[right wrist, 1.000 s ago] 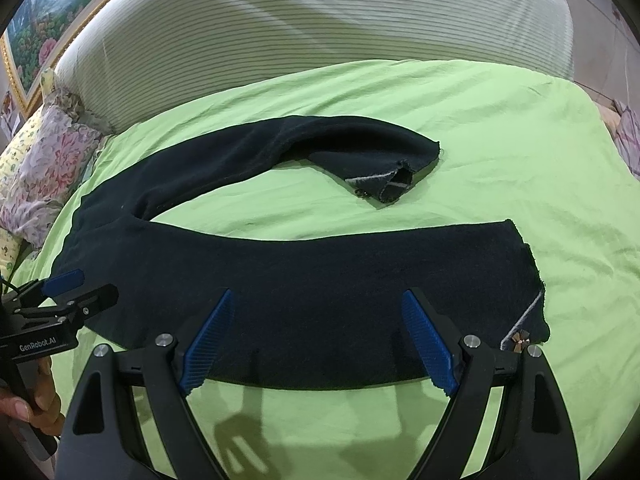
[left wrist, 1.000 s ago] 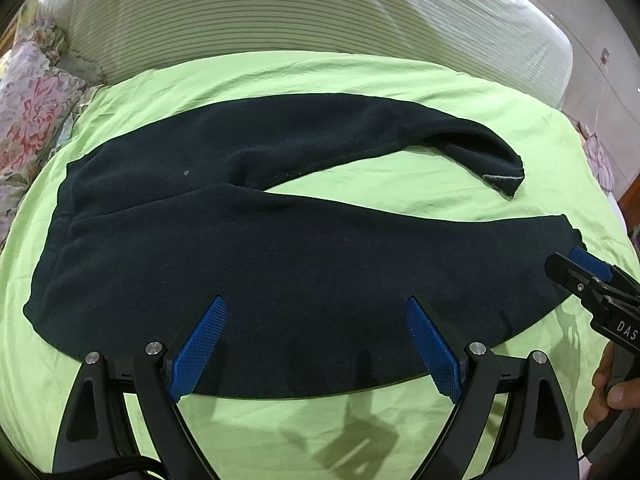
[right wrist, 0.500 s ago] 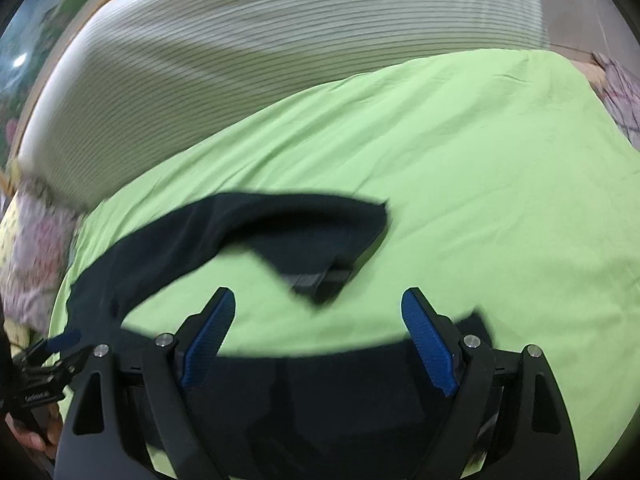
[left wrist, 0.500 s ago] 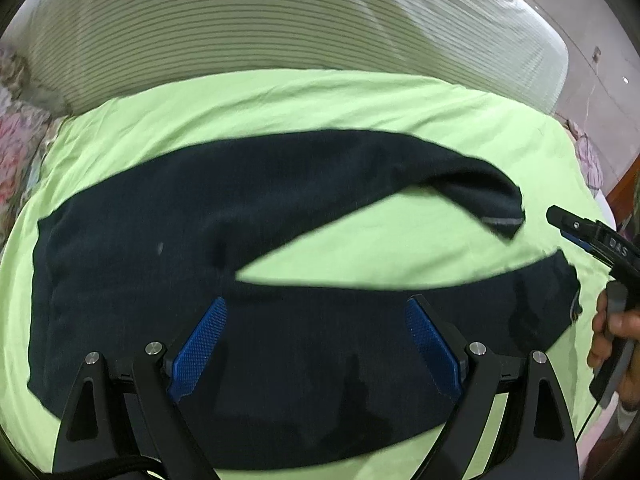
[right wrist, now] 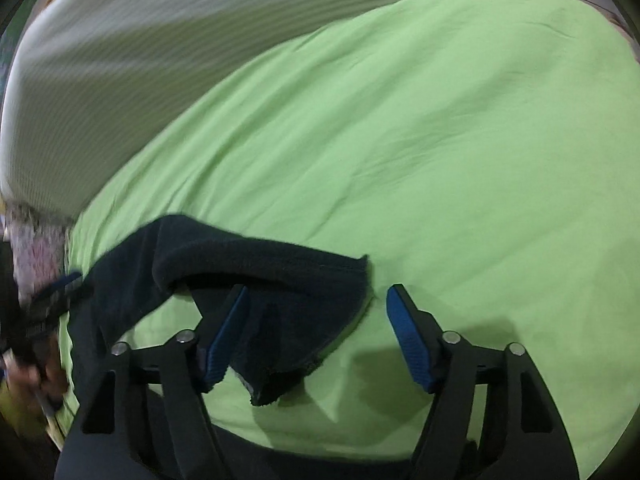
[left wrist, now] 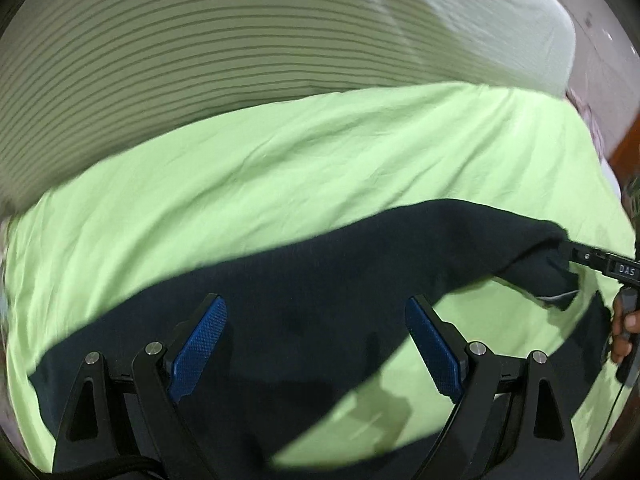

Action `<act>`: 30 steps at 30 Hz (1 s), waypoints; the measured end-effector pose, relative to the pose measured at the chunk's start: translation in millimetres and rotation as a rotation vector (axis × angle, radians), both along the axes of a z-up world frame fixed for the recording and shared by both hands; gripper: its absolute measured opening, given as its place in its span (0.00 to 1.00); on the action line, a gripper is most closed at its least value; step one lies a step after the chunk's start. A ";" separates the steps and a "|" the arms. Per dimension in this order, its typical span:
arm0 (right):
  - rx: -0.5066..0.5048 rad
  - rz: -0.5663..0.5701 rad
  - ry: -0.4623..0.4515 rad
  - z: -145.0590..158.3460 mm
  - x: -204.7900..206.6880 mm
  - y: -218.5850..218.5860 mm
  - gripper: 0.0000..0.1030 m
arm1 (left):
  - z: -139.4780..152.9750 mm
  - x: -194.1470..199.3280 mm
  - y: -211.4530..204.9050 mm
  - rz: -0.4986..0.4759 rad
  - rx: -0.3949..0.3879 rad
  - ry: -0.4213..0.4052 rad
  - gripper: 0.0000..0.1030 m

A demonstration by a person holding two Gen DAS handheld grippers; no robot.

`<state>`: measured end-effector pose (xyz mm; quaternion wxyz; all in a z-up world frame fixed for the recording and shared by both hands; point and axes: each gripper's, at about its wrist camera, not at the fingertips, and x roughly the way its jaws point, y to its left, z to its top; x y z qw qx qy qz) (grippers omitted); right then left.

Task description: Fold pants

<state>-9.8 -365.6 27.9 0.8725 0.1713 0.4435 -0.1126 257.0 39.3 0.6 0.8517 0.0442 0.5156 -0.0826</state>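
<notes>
Dark navy pants (left wrist: 320, 280) lie spread on a green bedsheet (left wrist: 280, 176). My left gripper (left wrist: 316, 344) hovers open over the upper part of the far leg, nothing between its blue pads. In the right wrist view the far leg's cuff (right wrist: 304, 280) lies folded over, partly between the fingers of my right gripper (right wrist: 318, 338). Its jaws are closing, and the pads stand apart from the cloth. The right gripper (left wrist: 576, 252) also shows at the cuff in the left wrist view, with a hand (left wrist: 624, 328) on its grip. The blurred left gripper (right wrist: 52, 296) is at the left edge.
A long striped white-and-green bolster (left wrist: 240, 60) runs along the back of the bed. A floral pillow (right wrist: 36, 248) lies at the far left. Bare green sheet (right wrist: 440, 140) stretches beyond the pants. The bed's right edge (left wrist: 600, 152) drops off near a wall.
Both grippers have moved forward over the near leg toward the far leg. The right gripper has come down over the far cuff, and its jaws are narrower.
</notes>
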 end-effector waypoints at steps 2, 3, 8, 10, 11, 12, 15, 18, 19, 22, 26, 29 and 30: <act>0.004 0.020 0.008 -1.5 2.2 -0.5 0.58 | -8.2 14.7 -4.7 -0.050 0.003 0.041 0.89; 0.021 0.029 0.009 -2.2 3.6 -2.0 0.50 | -11.1 18.6 -7.4 -0.073 -0.003 0.060 0.89; 0.088 0.035 0.018 -5.0 4.1 -7.3 0.20 | -13.0 7.1 -31.8 -0.197 -0.053 0.064 0.89; 0.075 0.051 0.012 -3.1 3.4 -4.3 0.15 | -19.9 2.7 -45.8 -0.233 -0.008 0.059 0.89; 0.064 0.057 0.012 -1.4 4.0 -2.4 0.15 | -26.6 0.3 -53.0 -0.252 0.024 0.066 0.89; 0.053 0.061 0.014 0.5 7.3 0.8 0.14 | -31.6 -0.3 -57.2 -0.261 0.042 0.072 0.89; 0.024 0.072 -0.015 13.1 9.3 4.5 0.13 | -48.5 2.6 -67.3 -0.273 0.107 0.095 0.83; -0.034 0.089 -0.023 25.8 14.0 7.0 0.13 | -61.7 6.7 -67.8 -0.271 0.180 0.113 0.51; -0.070 0.102 -0.021 30.6 16.6 9.3 0.12 | -61.1 8.2 -66.5 -0.272 0.170 0.108 0.46; -0.232 0.166 -0.011 44.6 27.4 21.8 0.12 | -48.0 16.4 -53.3 -0.267 0.029 0.140 0.13; -0.540 0.306 -0.056 73.0 31.4 51.6 0.12 | -17.0 7.0 -47.0 -0.276 -0.080 0.128 0.07; -0.733 0.407 -0.050 76.2 22.7 71.1 0.12 | -5.1 -7.2 -41.5 -0.294 -0.120 0.135 0.06; -0.747 0.415 -0.038 71.3 17.5 70.7 0.13 | -6.8 -8.6 -42.7 -0.304 -0.133 0.147 0.06</act>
